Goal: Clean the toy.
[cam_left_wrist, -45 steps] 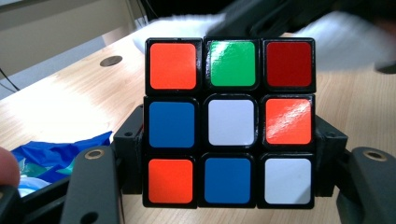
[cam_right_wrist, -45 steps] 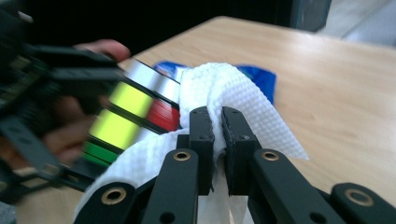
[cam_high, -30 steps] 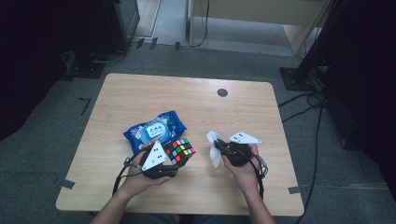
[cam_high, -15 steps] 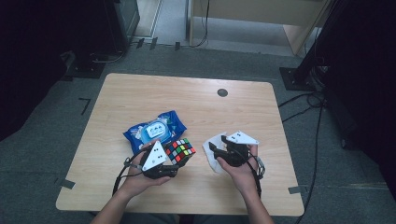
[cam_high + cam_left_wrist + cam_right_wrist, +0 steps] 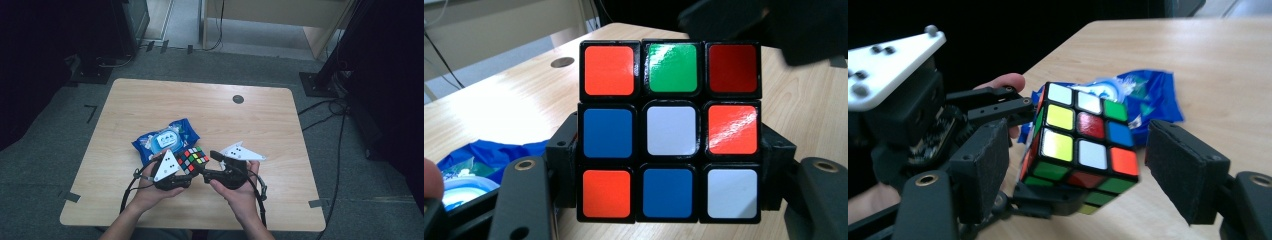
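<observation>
The left gripper clamps the cube near the worktop's front edge; the right gripper, jaws apart, should probably close squarely on one layer.

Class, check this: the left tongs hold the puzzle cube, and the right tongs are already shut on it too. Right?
Not quite. The left tongs do hold the puzzle cube, but the right tongs are open around it, with gaps at both jaws, as the right gripper view shows.
</observation>
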Action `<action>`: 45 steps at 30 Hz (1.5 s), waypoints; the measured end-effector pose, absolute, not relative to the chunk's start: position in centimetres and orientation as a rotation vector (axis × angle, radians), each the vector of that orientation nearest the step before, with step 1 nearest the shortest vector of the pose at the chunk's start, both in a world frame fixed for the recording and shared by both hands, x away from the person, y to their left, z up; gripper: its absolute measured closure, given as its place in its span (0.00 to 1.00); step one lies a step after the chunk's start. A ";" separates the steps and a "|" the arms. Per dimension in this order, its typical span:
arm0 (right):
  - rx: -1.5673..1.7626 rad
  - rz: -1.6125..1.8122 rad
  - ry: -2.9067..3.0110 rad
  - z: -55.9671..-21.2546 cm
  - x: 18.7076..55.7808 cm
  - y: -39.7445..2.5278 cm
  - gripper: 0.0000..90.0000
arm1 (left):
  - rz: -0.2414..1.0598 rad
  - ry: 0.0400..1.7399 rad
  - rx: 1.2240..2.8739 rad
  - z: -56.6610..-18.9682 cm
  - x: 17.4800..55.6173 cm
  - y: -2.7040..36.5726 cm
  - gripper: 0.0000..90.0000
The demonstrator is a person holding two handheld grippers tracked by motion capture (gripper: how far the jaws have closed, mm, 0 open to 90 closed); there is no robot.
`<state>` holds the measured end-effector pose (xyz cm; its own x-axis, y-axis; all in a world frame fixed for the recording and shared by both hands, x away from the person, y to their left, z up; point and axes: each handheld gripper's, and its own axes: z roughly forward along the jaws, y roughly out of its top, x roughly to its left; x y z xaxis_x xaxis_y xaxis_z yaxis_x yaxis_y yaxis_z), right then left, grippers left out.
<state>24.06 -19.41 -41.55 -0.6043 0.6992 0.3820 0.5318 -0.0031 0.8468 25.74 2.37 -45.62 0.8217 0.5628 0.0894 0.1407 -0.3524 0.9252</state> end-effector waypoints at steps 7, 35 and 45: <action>1.563 1.755 2.037 -43.5 24.6 -19.0 0.30 | 0.545 0.533 1.874 -45.7 25.1 1.6 0.37; 1.588 1.760 2.218 -41.3 26.9 -24.0 0.39 | 0.533 0.399 1.892 -46.0 25.1 2.3 0.20; 1.559 1.656 2.444 -41.4 26.7 -22.5 0.39 | 0.638 0.268 1.962 -46.5 24.1 1.4 0.20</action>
